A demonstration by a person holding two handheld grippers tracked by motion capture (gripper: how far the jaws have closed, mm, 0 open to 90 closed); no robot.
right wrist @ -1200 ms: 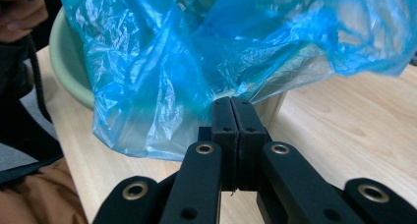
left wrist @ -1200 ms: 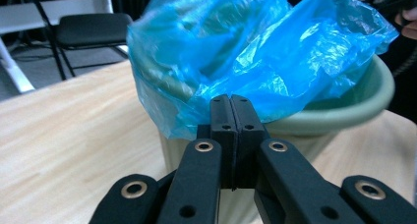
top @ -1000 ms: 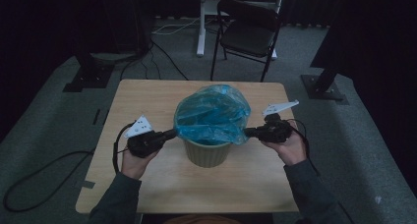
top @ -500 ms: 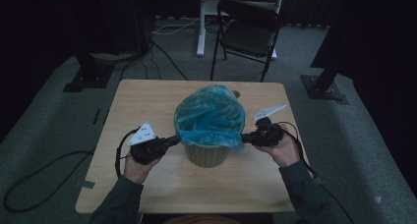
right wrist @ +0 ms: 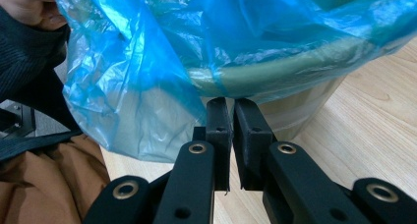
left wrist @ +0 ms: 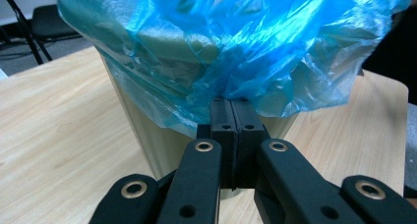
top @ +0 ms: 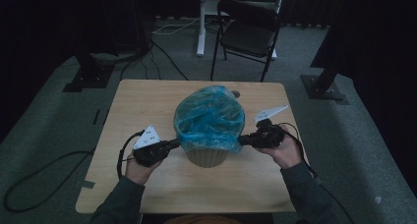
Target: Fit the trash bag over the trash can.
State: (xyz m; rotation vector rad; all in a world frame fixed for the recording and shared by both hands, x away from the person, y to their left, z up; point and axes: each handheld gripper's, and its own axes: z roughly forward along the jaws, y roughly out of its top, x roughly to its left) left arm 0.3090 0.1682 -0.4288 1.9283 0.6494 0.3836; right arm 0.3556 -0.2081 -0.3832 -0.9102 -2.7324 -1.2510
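Blue plastic bag (top: 209, 117) billows over a pale green bin (top: 206, 157) standing near the middle of the wooden worktop (top: 137, 106), its hem draped down past the rim. The left claw (top: 173, 144) meets the bag's hem from the bin's left side, and in the left gripper view its jaws are pressed together with the film (left wrist: 231, 94) gathered right at their tips, so it appears to be pinching the hem. The right claw (top: 242, 141) reaches the opposite side; in the right gripper view a thin gap remains between its jaws, nearly closed, and I cannot tell whether film is caught in them. Both hands sit level with the rim, 1 on each flank, equally near, so any pull would stretch the hem across the bin's width. Bag folds hide the bin's inside, and the far rim is hard to make out.
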